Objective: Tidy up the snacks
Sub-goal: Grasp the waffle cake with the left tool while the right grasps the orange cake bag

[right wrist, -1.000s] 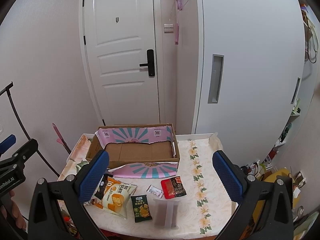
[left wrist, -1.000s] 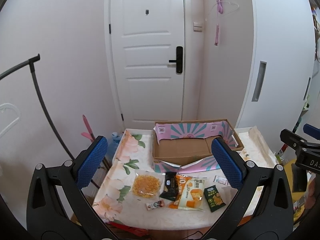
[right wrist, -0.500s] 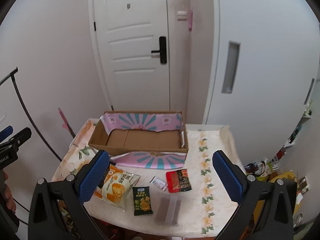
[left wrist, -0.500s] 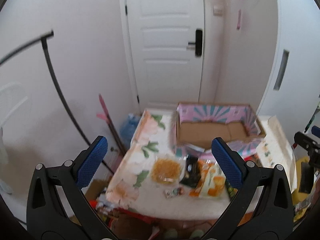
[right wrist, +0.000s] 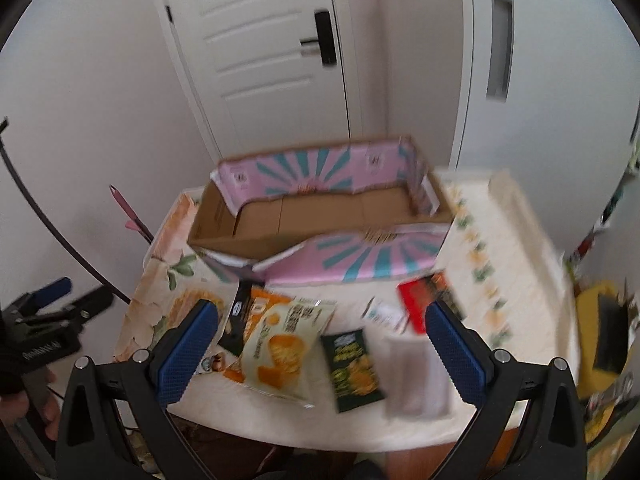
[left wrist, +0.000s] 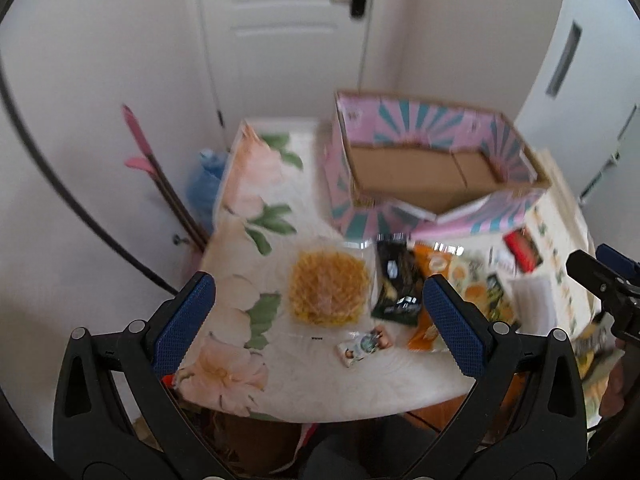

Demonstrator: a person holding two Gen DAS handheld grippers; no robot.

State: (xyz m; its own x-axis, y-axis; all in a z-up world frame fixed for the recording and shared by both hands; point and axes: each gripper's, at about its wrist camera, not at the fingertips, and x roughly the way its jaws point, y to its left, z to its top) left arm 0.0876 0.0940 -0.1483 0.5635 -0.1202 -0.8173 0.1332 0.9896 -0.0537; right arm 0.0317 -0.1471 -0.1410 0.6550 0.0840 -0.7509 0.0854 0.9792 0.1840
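Several snack packs lie on the near half of a floral-cloth table point(left wrist: 248, 200). A clear bag of yellow snacks point(left wrist: 328, 294), a black pack point(left wrist: 398, 284) and a small sachet point(left wrist: 362, 346) sit below my open left gripper point(left wrist: 318, 324). Under my open right gripper point(right wrist: 322, 354) lie an orange-and-cream chip bag point(right wrist: 282, 348), a dark green pack point(right wrist: 354, 364), a translucent white pack point(right wrist: 414, 376) and a red pack point(right wrist: 424, 302). An open cardboard box point(right wrist: 320, 216) with pink and teal flaps point(left wrist: 424, 168) stands empty behind them. Neither gripper holds anything.
A white door point(right wrist: 264, 52) and white walls stand behind the table. A pink-handled tool point(left wrist: 148, 160) and a blue bag point(left wrist: 206, 184) rest by the wall left of the table. A black curved rail point(left wrist: 52, 172) runs at the left. Yellow clutter point(right wrist: 604, 320) sits at the right.
Both grippers have tilted down and come closer to the table, so the snacks now fill the lower middle of each view. Jaws stay wide apart. Nothing on the table has moved.
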